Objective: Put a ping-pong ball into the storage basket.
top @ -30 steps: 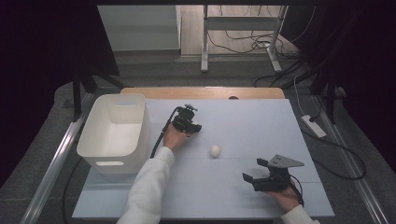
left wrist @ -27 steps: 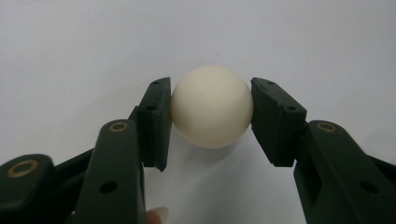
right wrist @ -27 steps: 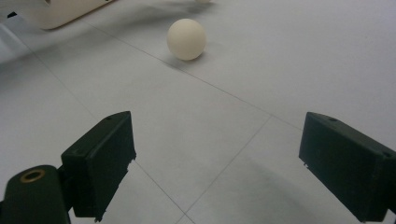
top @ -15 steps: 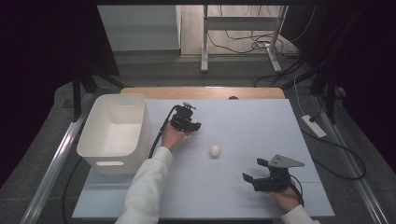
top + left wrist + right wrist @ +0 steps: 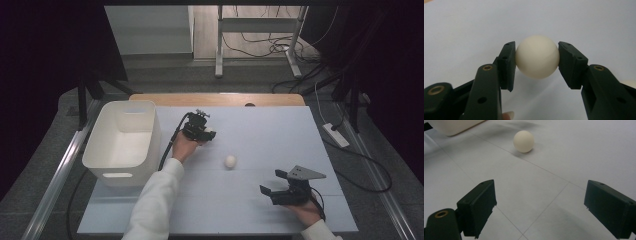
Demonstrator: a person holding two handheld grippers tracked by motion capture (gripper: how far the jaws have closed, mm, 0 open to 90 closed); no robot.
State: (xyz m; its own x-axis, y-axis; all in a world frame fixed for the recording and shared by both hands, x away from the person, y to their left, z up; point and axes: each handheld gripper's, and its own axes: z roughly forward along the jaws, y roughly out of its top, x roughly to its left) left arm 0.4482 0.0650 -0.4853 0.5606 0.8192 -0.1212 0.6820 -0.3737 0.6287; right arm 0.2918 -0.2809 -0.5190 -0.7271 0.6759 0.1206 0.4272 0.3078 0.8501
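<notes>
**A:** Left of the bare ball point(image 5: 230, 161), what is seen first?

**B:** A white bin point(image 5: 122, 142) is found well to the ball's left, at the left edge of the table point(image 5: 260, 130), its open top turned up.

**A:** And between the bin and that ball?

**B:** The left gripper point(image 5: 209, 134) is held there, beyond the ball and to its left, just right of the bin, with a cable trailing back along the white sleeve point(image 5: 152, 200). A second ball, the held ball point(image 5: 537, 56), is pinched between its pads: in the left gripper view both black jaws are pressed against its sides, one pad on each flank, with pale table behind it.

**A:** How is the bare ball placed?

**B:** It is laid on the table, untouched, apart from both grippers. In the right gripper view it is seen ahead of the jaws and left of centre, a soft shadow cast beside it.

**A:** And right of it?

**B:** The right gripper point(image 5: 272, 189) is held nearer the person than the ball and to its right, low over the table. Its fingers point(image 5: 477, 206) are spread wide, and nothing is held between them.
</notes>
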